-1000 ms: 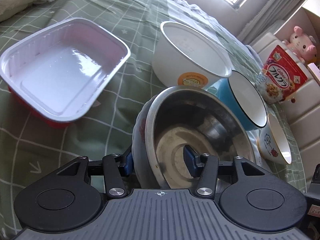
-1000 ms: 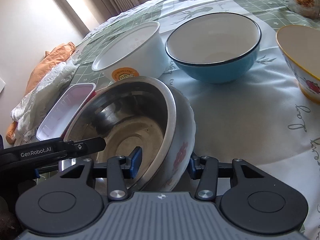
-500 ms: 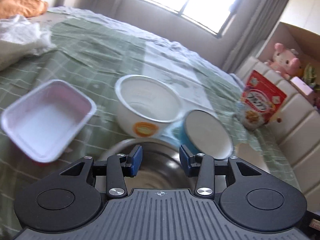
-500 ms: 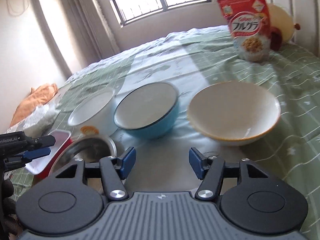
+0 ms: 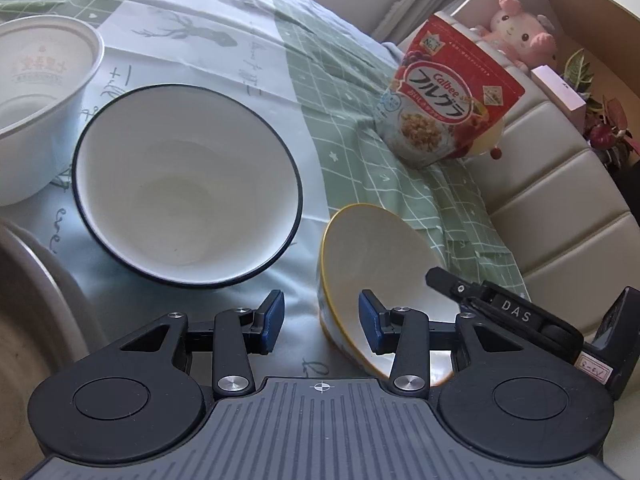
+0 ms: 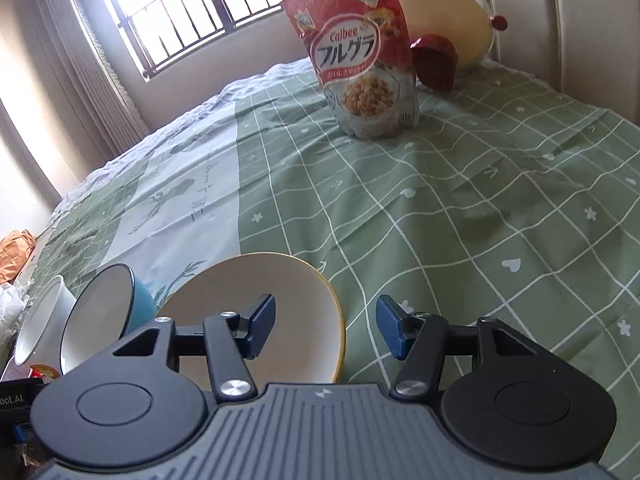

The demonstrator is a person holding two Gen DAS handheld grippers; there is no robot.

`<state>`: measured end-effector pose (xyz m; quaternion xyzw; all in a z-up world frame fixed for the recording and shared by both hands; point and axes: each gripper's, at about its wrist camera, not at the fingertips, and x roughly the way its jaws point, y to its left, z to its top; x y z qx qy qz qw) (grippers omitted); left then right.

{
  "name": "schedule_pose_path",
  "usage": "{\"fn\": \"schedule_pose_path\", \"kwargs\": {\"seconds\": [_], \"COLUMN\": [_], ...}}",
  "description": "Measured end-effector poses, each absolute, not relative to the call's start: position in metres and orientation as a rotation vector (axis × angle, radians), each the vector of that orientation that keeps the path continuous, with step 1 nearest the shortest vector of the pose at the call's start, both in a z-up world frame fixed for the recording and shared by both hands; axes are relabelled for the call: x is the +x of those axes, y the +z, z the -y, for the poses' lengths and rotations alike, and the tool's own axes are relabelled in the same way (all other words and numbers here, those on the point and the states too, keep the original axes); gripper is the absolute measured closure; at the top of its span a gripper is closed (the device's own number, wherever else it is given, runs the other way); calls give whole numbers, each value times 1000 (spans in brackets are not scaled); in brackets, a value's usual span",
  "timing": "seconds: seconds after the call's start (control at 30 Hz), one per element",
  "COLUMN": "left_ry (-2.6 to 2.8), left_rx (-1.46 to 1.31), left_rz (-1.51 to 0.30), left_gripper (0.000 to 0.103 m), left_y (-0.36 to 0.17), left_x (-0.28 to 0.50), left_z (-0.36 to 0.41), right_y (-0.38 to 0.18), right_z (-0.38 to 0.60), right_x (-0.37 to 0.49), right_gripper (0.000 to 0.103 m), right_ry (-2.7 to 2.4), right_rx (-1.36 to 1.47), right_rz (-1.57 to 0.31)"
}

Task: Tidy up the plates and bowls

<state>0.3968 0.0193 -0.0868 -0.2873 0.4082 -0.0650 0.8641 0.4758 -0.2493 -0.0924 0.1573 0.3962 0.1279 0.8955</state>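
A yellow-rimmed cream bowl (image 5: 380, 264) sits on the cloth; my open left gripper (image 5: 321, 318) straddles its near left rim, one jaw outside, one inside. In the right wrist view the same bowl (image 6: 280, 300) lies under my open right gripper (image 6: 325, 326), whose jaws straddle its right rim. A blue bowl with a white inside (image 5: 184, 184) stands to its left and also shows in the right wrist view (image 6: 104, 312). A white paper bowl (image 5: 36, 92) is further left. The steel bowl's rim (image 5: 24, 280) shows at the left edge.
A red Calbee cereal bag (image 5: 444, 96) stands behind the bowls, also in the right wrist view (image 6: 360, 52). A padded cream headboard (image 5: 540, 184) and a pink plush toy (image 5: 520, 36) are at the right. Green checked cloth (image 6: 480, 208) stretches to the right.
Both grippers let go of the steel bowl and its floral bowl, rose, swung right and came down open around the rim of the yellow-rimmed bowl.
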Motion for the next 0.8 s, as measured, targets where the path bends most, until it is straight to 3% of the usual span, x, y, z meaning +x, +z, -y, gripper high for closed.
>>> {"fn": "schedule_pose_path", "kwargs": {"seconds": [0.13, 0.2, 0.27, 0.8], "left_ry": [-119, -127, -136, -69], "left_rx": [-596, -600, -588, -432], "left_rz": [-880, -896, -901, -913], "left_gripper": [59, 68, 74, 73], "left_y": [-98, -102, -103, -76], "left_x": [415, 418, 417, 282], "left_z": [-7, -1, 5, -19], "right_y": [-107, -112, -113, -100], "right_z": [249, 247, 246, 205], "right_x": [488, 487, 482, 377], "right_gripper": [65, 73, 74, 73], "right_ry": [313, 349, 346, 530], "right_rx": [377, 412, 419, 349], "right_rz": [-899, -930, -933, -930]}}
